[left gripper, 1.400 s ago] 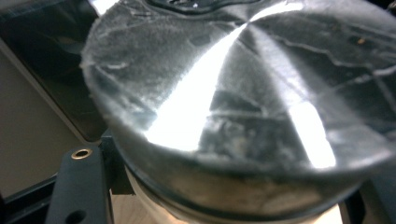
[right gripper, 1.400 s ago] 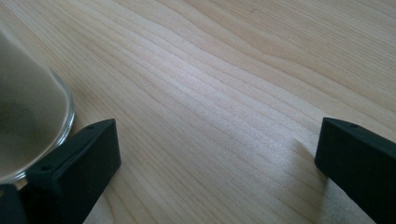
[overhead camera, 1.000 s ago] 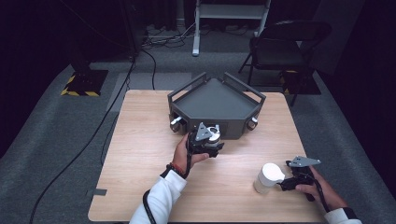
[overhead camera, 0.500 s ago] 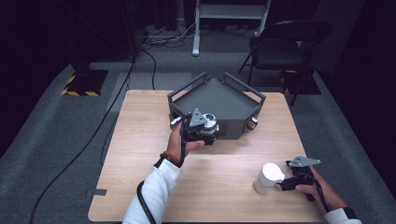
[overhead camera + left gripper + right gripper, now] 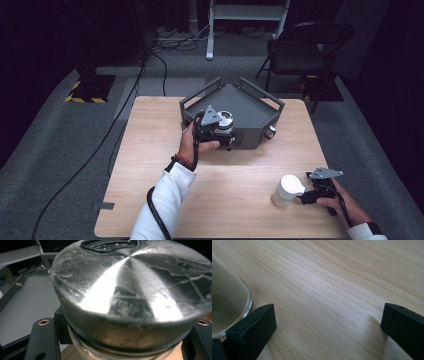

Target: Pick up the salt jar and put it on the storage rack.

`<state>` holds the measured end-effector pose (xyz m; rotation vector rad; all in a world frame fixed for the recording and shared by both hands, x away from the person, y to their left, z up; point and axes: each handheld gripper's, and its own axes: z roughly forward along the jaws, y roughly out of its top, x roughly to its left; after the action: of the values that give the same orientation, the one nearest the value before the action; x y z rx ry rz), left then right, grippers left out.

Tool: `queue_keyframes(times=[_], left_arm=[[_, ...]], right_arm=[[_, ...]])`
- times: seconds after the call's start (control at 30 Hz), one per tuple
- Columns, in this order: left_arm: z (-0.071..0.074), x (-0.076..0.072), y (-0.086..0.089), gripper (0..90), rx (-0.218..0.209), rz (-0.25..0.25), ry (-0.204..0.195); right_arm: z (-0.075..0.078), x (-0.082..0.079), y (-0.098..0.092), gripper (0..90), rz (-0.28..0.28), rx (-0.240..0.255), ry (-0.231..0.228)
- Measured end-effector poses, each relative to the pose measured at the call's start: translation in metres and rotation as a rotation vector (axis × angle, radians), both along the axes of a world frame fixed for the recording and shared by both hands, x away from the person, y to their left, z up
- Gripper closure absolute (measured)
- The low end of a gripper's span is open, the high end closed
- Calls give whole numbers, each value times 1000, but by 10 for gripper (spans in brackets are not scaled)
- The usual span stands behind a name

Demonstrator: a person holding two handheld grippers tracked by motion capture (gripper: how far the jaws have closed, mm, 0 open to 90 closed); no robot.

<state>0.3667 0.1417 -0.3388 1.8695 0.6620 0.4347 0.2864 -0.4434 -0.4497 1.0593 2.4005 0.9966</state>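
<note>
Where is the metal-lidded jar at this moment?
High view, left of centre: the metal-lidded jar sits clamped in the left gripper, raised at the near wall of the grey tray; its lid looms large in the left gripper view.

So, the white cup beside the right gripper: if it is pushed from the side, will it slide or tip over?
The white cup looks taller than wide, so a high push would probably tip it. Its wall seems smooth and glassy in the right gripper view, so it may slide on the wooden table if pushed low, and possibly slip in the jaws.
</note>
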Motion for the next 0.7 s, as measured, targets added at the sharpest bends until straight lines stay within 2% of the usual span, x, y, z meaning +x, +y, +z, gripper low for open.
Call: queue_keyframes(times=[0.07,0.3,0.4,0.7], left_arm=[[2,2,0,302,-16,0,-3],[20,11,-6,302,-2,20,-40],[25,15,-7,302,-9,27,-49],[27,27,-8,302,-29,60,-57]], right_arm=[[0,0,0,0,1,0,0],[0,0,0,0,3,0,0],[0,0,0,0,4,0,1],[0,1,0,0,9,-1,1]])
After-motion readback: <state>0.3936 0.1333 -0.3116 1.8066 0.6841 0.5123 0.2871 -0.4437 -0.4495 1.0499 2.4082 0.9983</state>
